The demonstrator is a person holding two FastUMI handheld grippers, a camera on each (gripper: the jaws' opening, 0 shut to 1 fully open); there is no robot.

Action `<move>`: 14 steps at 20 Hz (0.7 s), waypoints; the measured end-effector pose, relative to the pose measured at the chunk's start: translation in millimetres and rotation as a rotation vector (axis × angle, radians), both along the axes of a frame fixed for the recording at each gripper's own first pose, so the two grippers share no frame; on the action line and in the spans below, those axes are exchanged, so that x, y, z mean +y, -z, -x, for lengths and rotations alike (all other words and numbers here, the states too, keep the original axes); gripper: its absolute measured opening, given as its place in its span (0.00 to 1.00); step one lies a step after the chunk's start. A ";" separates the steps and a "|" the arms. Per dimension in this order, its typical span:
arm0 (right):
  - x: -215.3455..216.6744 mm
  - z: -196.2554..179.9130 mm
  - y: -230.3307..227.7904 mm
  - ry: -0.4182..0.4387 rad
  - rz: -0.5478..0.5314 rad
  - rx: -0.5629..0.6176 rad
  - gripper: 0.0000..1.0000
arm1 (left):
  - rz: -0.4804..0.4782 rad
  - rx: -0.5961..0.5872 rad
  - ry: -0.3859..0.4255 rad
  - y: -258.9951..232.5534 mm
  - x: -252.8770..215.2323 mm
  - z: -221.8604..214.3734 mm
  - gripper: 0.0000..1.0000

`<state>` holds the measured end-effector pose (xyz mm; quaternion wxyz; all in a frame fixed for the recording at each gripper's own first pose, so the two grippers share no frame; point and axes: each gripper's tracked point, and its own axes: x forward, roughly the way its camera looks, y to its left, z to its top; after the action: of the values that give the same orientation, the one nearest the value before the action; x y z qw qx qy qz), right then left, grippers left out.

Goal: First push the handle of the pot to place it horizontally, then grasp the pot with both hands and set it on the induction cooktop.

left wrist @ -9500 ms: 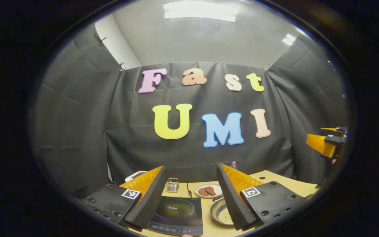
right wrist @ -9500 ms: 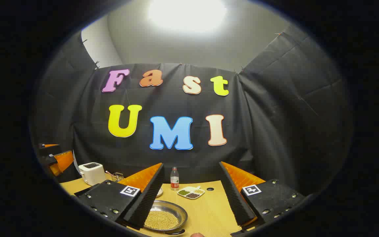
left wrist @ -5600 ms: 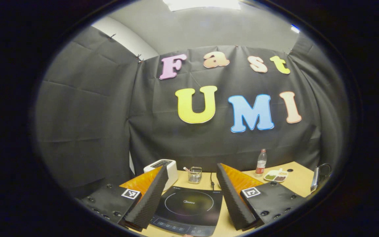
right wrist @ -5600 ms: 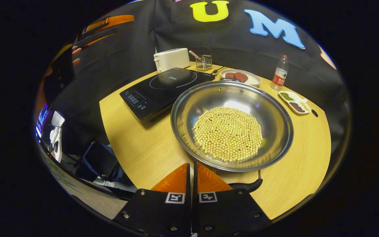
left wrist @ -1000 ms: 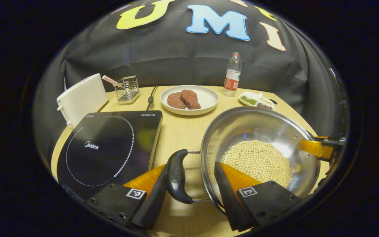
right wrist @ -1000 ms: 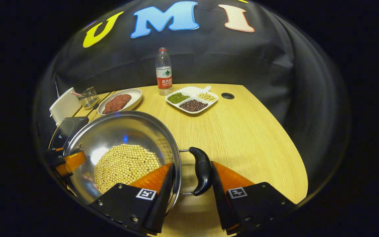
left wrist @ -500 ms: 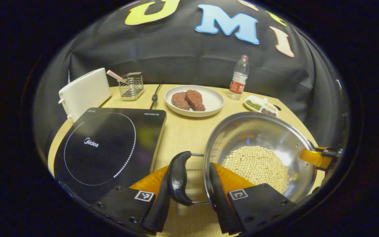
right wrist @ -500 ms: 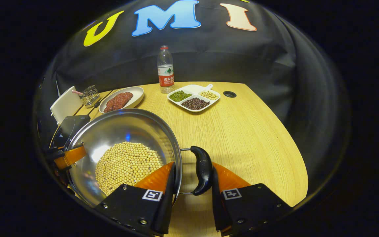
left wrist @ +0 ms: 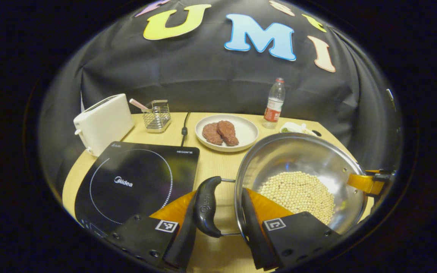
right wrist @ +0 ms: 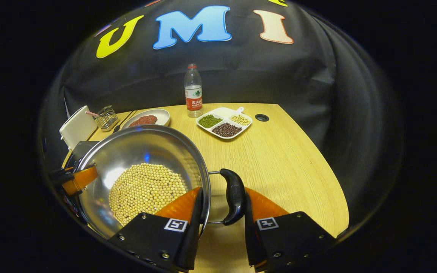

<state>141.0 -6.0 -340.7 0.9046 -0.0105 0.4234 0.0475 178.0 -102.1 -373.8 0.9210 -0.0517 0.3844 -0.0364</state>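
In the left gripper view, the left gripper [left wrist: 218, 212] has its jaws drawn in on the pot [left wrist: 300, 182]: one finger presses the outer face of the black side handle [left wrist: 205, 206], the other lies against the inside of the rim, so handle and rim are pinched between them. The pot, with a heap of soybeans [left wrist: 298, 193], sits just past the inner jaw, and the induction cooktop [left wrist: 139, 184] lies beyond the outer jaw, close but apart from the pot. The right gripper [left wrist: 370, 181] shows on the far rim. To my eye the risk is a tilt: if one hand rises faster, the beans would slide and could spill, and the smooth rim could slip from a shallow pinch. In the right gripper view, the right gripper [right wrist: 221, 210] is likewise clamped, one finger inside the rim and the other on the back of its own handle [right wrist: 235, 196], with the pot [right wrist: 142, 178] off to the inner jaw's side and the left gripper [right wrist: 75, 180] across the bowl. The table [right wrist: 290, 159] beyond the outer jaw is bare. The two handles sit on opposite sides, so the pot's long axis runs from one gripper straight across to the other, and each handle bar lies crosswise to that line. A low carry could catch the pot's base on the cooktop's edge.
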 end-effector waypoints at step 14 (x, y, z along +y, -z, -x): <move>101.8 15.5 -31.2 0.013 -0.034 -0.019 0.52 | -0.028 -0.047 -0.014 -29.6 116.3 -1.7 0.68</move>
<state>125.5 95.9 -309.5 0.9090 0.0073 0.4140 0.0485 179.8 14.2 -344.3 0.9306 -0.0404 0.3628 -0.0256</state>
